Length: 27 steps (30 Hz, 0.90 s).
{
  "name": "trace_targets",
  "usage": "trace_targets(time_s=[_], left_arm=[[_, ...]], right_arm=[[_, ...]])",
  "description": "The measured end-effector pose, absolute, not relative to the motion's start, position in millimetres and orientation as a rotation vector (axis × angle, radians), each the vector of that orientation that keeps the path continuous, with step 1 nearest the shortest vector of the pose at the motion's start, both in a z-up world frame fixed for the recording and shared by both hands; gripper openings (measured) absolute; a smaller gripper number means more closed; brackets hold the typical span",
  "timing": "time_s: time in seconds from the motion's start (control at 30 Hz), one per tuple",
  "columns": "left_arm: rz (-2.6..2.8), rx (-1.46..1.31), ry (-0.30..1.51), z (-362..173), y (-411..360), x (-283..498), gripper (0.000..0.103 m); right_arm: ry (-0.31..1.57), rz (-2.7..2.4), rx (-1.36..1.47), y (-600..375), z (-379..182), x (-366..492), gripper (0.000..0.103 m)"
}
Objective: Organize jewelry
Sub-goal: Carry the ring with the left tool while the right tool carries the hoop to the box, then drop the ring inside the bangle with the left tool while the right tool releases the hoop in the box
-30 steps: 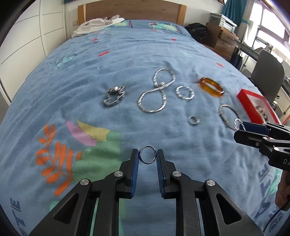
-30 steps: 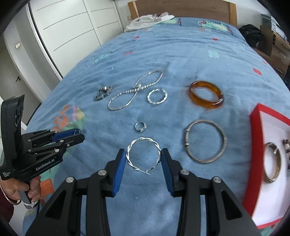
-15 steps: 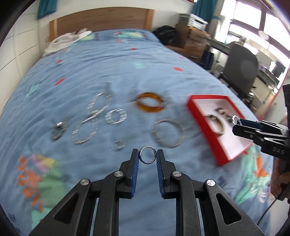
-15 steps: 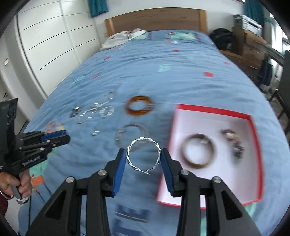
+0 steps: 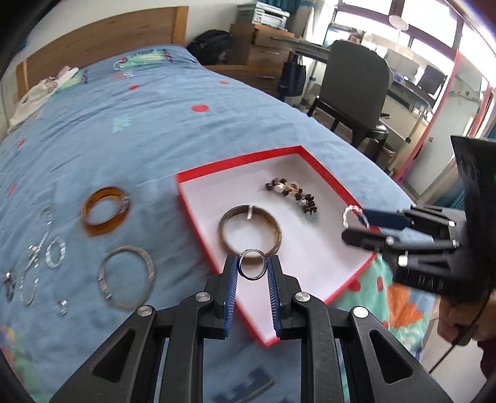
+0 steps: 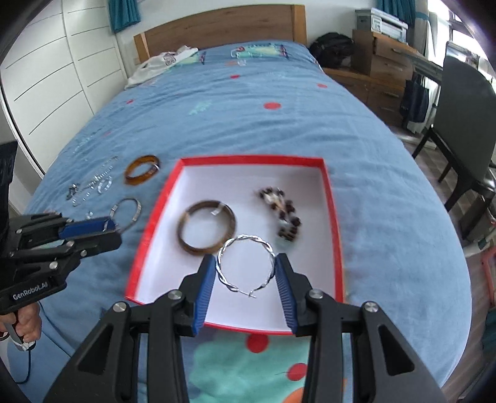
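Right wrist view: right gripper pinches a twisted silver hoop by its rim above the red tray. Left gripper pinches a small ring likewise over it. Both look light, stiff and slippery, so gripping across the rim suits them.

Both wrist views look down onto the red tray.

The small ring is smooth polished metal; the twisted hoop earring is shiny silver metal. The amber bangle looks glossy and translucent. The red box is matt card with a white lining. The bedspread is soft blue cloth, the headboard wood.
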State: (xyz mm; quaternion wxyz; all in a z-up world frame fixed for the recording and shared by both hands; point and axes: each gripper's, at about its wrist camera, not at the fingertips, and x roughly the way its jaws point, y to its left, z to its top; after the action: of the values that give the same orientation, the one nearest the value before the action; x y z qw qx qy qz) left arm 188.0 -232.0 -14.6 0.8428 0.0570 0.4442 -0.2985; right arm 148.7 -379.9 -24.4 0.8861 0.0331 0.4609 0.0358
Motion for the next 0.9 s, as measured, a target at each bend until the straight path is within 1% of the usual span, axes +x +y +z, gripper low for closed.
trace_targets(time_s=[0.27,0.53,0.9], left_arm=[[-0.627,0.186,0.994,-39.6,-272.5,221.6,0.019],[-0.622,0.253,1.064,-71.0,-287.3,231.8,0.019],[-0.607,0.254,1.055,-76.4,-288.7,235.5,0.019]], right_arm=[[1.027,0.087,0.062,-396.2,-55.3,159.2,0.038],[1.075,0.115,0.017,-396.7,-71.4,174.0,0.038],[1.118,0.133,-0.053,-388.0,-83.1,176.4,0.039]])
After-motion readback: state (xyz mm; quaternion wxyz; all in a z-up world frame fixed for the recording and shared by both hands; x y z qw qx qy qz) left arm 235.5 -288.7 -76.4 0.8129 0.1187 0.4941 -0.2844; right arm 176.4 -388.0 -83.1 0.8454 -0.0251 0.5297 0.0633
